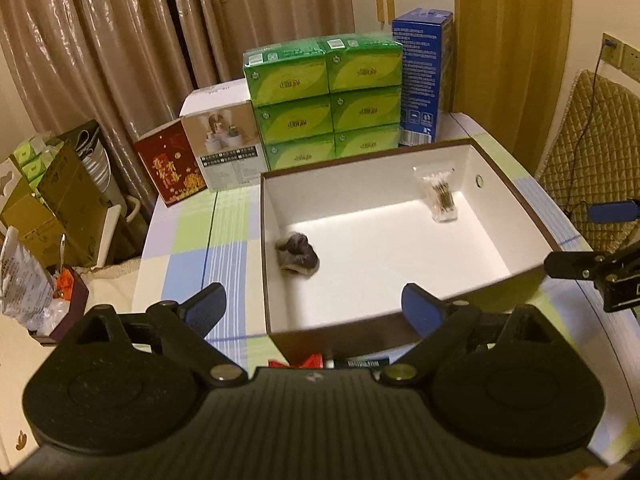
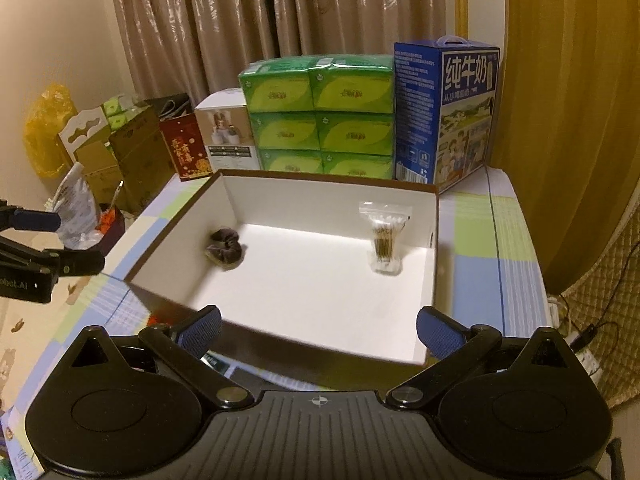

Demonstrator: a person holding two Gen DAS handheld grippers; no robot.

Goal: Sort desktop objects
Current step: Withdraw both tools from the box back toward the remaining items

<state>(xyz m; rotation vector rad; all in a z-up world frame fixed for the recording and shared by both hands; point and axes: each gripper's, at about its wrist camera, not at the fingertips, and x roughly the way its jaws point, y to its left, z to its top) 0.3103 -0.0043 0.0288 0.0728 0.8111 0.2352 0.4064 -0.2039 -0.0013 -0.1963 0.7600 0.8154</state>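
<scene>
An open box with a brown rim and a white inside stands on the checked tablecloth. Inside it lie a dark scrunchie at the left and a clear bag of cotton swabs at the far right. My left gripper hangs open over the box's near left corner, nothing between its blue pads. My right gripper is open above the near wall, also empty. A red item and a dark packet peek out in front of the box.
Behind the box stand stacked green tissue packs, a blue milk carton, a white product box and a red box. Cartons and bags crowd the left, off the table. A quilted chair is at the right.
</scene>
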